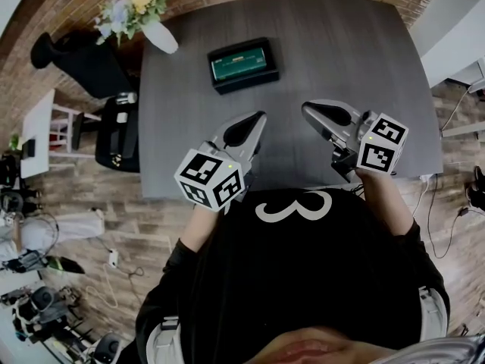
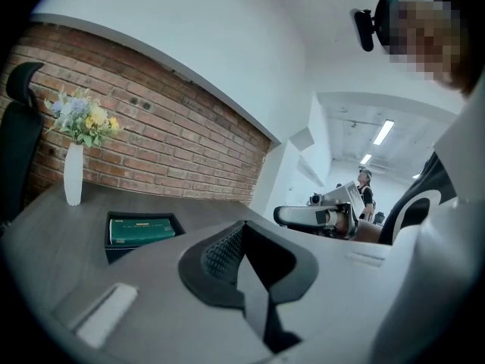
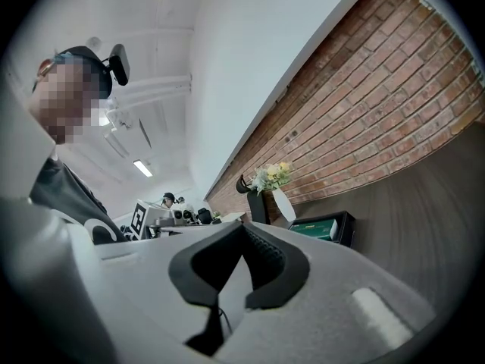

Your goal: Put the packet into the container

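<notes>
Packet (image 1: 242, 64) lying inside black container (image 1: 246, 85), left tool (image 1: 260, 117) and right tool (image 1: 306, 108) both pressed together, empty

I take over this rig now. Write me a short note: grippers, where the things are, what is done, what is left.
Left gripper: shut, empty, over the near part of the table.
Right gripper: shut, empty, beside it.
Green packet: lies inside the black container, on the far part of the table.
Done: the packet seems to be in the container.
Left: probably nothing; neither gripper holds anything.
</notes>
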A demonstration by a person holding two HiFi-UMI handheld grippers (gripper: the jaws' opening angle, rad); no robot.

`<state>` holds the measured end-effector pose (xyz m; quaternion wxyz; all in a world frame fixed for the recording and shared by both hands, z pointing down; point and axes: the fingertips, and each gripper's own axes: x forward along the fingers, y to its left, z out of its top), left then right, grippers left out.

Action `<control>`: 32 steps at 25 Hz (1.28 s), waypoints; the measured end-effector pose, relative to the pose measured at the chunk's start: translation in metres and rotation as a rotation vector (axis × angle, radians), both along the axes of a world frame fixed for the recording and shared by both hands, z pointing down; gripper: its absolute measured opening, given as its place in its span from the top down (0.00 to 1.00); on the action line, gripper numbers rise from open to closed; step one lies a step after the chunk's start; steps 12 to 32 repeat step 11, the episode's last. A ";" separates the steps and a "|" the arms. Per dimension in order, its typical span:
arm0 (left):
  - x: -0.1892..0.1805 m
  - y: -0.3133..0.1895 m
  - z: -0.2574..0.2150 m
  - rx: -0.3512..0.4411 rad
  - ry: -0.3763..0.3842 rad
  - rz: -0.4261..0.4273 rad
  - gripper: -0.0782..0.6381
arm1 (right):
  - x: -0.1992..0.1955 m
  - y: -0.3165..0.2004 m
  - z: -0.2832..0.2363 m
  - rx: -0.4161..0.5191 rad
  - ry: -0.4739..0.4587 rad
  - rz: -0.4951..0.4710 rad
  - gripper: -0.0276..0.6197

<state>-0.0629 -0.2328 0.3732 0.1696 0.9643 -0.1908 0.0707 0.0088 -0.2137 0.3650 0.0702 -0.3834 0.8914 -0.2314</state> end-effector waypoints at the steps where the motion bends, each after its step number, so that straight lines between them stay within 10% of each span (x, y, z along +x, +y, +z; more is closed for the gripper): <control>1: -0.001 0.002 0.000 0.005 -0.005 0.000 0.88 | -0.001 0.000 0.000 0.001 0.000 -0.003 0.96; 32: -0.001 0.006 0.003 0.012 0.003 -0.012 0.88 | -0.005 0.005 0.000 0.008 0.004 -0.008 0.95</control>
